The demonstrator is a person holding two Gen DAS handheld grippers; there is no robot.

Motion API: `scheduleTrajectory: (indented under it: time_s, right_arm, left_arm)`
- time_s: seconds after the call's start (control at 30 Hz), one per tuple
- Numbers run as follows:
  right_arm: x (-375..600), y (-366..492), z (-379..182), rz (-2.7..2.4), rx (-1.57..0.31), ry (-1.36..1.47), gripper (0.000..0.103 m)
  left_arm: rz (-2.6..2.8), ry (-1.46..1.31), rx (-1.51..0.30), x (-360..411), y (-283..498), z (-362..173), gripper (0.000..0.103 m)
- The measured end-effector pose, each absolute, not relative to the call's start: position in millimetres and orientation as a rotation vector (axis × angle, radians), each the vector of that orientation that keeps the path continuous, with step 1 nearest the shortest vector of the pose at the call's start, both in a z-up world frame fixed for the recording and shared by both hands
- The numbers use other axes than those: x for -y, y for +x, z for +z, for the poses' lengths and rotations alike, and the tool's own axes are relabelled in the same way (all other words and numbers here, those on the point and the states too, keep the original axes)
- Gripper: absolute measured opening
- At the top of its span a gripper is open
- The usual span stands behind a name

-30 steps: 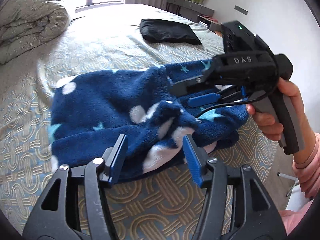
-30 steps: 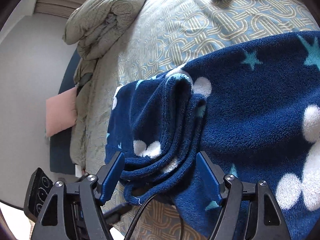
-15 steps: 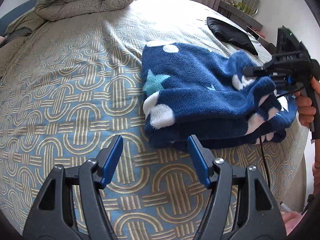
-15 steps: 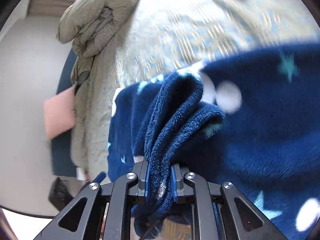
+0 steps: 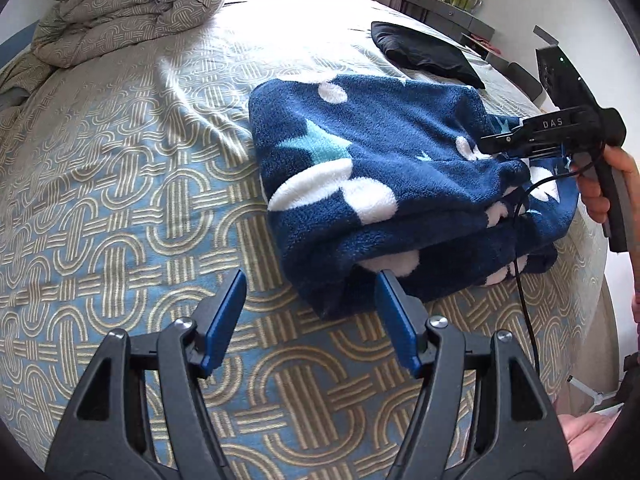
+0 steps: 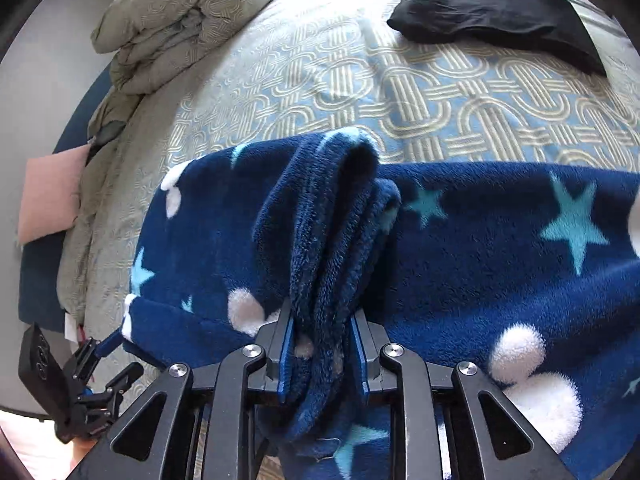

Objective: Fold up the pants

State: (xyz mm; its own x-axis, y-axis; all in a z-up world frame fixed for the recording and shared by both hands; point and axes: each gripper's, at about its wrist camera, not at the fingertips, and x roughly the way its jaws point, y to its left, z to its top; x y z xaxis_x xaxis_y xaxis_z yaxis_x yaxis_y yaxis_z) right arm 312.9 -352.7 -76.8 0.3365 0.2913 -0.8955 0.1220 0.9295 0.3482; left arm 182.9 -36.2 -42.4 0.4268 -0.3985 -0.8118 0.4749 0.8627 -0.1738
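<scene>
The navy fleece pants [image 5: 384, 184] with white dots and light-blue stars lie folded in layers on the patterned bed cover [image 5: 120, 208]. My left gripper [image 5: 310, 300] is open and empty, just short of the pants' near corner. My right gripper [image 6: 322, 320] is shut on a bunched fold of the pants [image 6: 332, 220] at their edge. The right gripper also shows in the left wrist view [image 5: 532, 140], at the pants' right end. The left gripper shows small in the right wrist view [image 6: 100, 348], at the lower left.
A rolled grey-green duvet [image 5: 128, 12] lies at the head of the bed. A folded black garment [image 5: 424, 52] lies beyond the pants. A pink cushion [image 6: 48, 196] sits off the bed's side. The bed edge [image 5: 592, 300] drops off at the right.
My right gripper closed on a fold at the pants' edge. My left gripper let go of the pants, drew back and swung left to their near corner, still open.
</scene>
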Motion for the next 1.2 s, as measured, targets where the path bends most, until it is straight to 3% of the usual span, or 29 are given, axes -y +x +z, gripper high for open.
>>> scheduleTrajectory:
  time_s: [0.1,0.5,0.87,1.0,1.2]
  right_arm:
    - [367.0,301.4,-71.2,0.067,-1.192,0.423,0.050]
    - [365.0,241.4,-47.6,0.104,-1.169,0.298,0.051]
    - [471.5,151.7,-43.8,-0.185,-0.995,0.588,0.053]
    - [512.2,127.3,-51.9,-0.326,-0.934,0.659,0.061]
    - [549.4,118.7,-71.8,-0.387,-0.894,0.762,0.064]
  left_arm:
    - [-0.540,0.079,-1.002,36.0,188.2,-41.7,0.068]
    - [-0.552,0.102,-0.960,54.2,192.5,-17.2,0.067]
    - [-0.680,0.170,-0.916,142.2,186.9,11.8,0.068]
    - [-0.713,0.167,-0.942,174.5,188.6,12.9,0.068]
    - [-0.716,0.133,-1.009,211.8,196.3,3.6,0.068]
